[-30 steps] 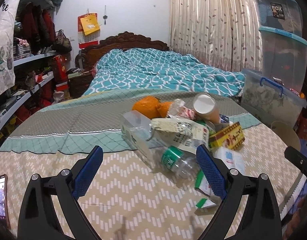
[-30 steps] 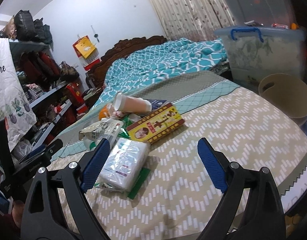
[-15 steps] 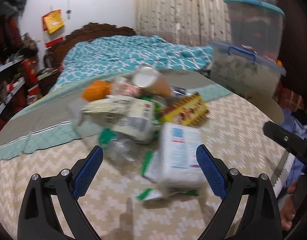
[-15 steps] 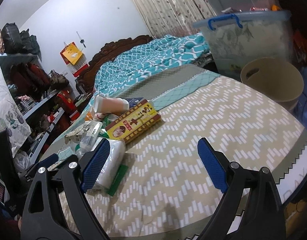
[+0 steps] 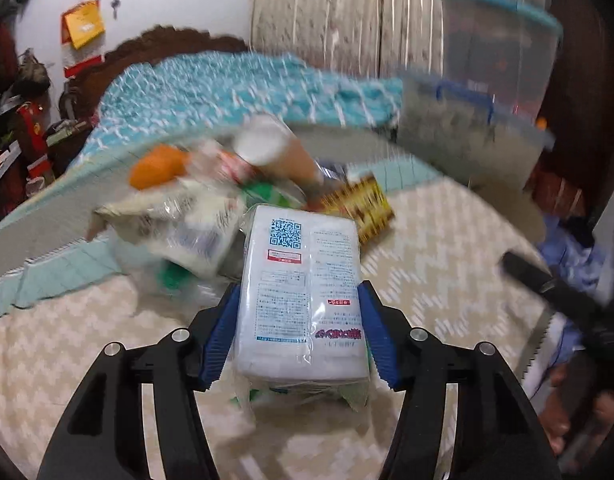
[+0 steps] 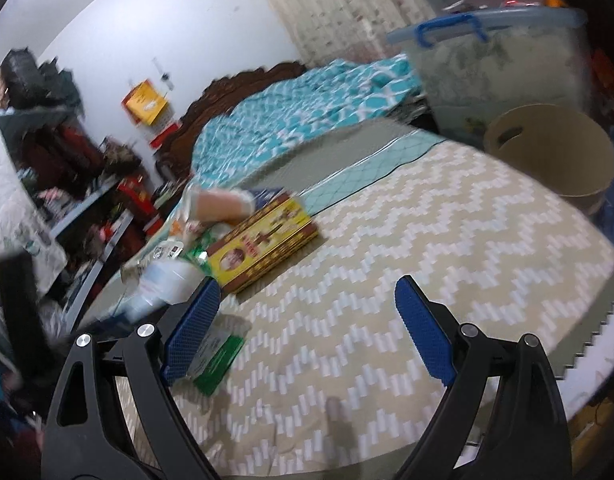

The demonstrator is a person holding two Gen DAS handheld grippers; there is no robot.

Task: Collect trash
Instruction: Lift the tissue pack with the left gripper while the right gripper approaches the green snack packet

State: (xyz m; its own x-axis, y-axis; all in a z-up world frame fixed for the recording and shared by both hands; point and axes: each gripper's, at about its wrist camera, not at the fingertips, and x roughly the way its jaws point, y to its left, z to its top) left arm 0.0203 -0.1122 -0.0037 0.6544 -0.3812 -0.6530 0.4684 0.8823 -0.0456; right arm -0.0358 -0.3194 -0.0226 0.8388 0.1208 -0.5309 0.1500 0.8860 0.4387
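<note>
Now the left gripper (image 5: pixel 299 328) has moved in over the white pack (image 5: pixel 303 280) and its jaws have just been closing, so they pinch the pack by both sides. It lies at the near edge of the trash pile (image 5: pixel 211 208) on the bed (image 6: pixel 387 264). Next should come lifting it toward the bin (image 6: pixel 555 152). The right gripper (image 6: pixel 307 320) stays spread wide, holding nothing.

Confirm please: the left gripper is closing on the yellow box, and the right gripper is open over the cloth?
Not the yellow box. The left wrist view shows the left gripper, jaws just closing, on the white tissue pack; the box lies behind it. The right gripper is open over the cloth.
</note>
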